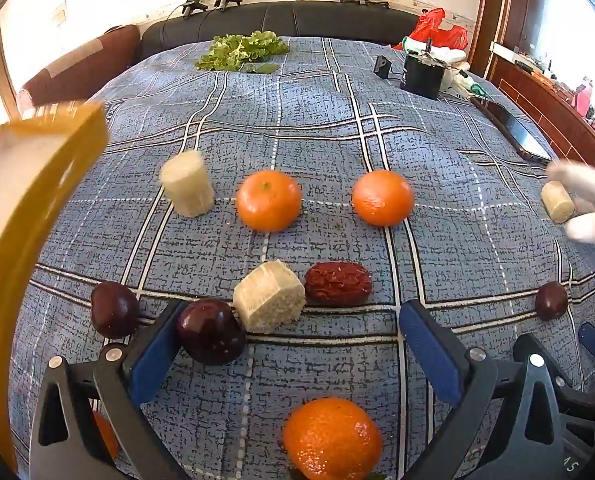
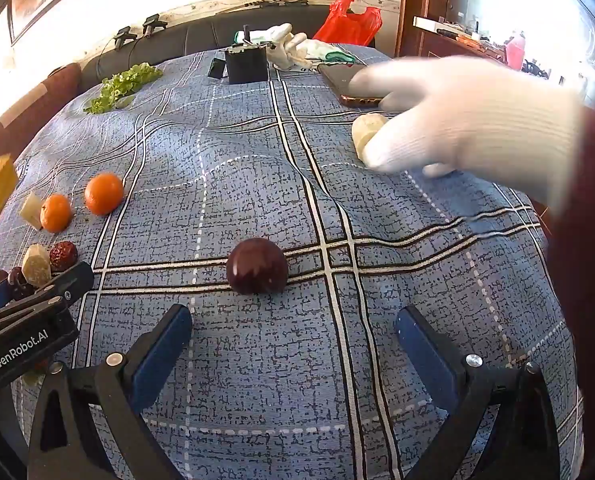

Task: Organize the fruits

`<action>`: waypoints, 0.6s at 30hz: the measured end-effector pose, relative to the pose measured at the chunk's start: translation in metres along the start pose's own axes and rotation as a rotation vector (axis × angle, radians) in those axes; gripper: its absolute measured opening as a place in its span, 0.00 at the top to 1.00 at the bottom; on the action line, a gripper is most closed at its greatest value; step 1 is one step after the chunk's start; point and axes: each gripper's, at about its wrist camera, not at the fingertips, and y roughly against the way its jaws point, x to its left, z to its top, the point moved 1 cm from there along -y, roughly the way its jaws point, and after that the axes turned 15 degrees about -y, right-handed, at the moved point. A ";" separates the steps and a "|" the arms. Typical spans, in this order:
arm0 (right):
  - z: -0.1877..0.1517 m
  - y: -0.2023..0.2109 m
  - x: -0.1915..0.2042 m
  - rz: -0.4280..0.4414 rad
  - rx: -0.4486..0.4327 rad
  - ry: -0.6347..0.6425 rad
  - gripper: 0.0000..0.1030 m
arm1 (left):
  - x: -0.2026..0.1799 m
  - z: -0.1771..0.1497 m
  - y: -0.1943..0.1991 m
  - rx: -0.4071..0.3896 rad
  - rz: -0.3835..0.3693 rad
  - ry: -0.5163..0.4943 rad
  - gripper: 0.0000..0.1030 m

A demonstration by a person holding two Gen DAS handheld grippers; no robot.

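Left wrist view: left gripper (image 1: 293, 322) spread wide, holding nothing — plum (image 1: 211, 332) against its left finger, pale chunk (image 1: 269, 296) and red date (image 1: 338, 283) between the tips, orange (image 1: 332, 438) nearer the camera. Yellow box (image 1: 37, 184) at the bedspread's (image 1: 317, 128) left edge, contents hidden. Right gripper (image 2: 293, 328) likewise wide and empty — lone plum (image 2: 257, 266) just ahead; gloved hand (image 2: 469, 120) on another chunk (image 2: 367, 132) near the right edge.

Each gripper, left (image 1: 293, 328) and right (image 2: 293, 332), had black angular arms with silver screws and blue-padded fingers (image 2: 165, 348), one body was marked "GenRobot.AI" in white, and a hand (image 2: 469, 120) wore a white knitted glove below a dark red sleeve (image 2: 589, 240).
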 end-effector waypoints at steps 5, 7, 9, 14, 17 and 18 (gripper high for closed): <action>0.000 0.000 0.000 0.000 0.000 0.000 0.00 | 0.000 0.000 0.000 0.000 0.000 0.000 0.00; 0.000 0.000 0.000 0.000 0.000 0.000 0.00 | 0.000 0.000 0.000 0.000 0.000 0.000 0.00; 0.000 0.000 0.000 0.000 0.000 0.000 0.00 | 0.000 0.000 0.000 0.001 0.000 0.000 0.00; 0.000 0.000 0.000 -0.001 0.000 0.001 0.00 | 0.000 0.000 0.001 0.000 -0.001 0.001 0.00; 0.000 0.000 -0.001 -0.001 0.001 0.000 0.00 | 0.000 0.000 -0.001 0.001 -0.001 0.001 0.00; 0.001 0.000 -0.001 -0.001 0.001 0.000 0.00 | 0.000 0.000 0.000 0.001 -0.001 0.000 0.00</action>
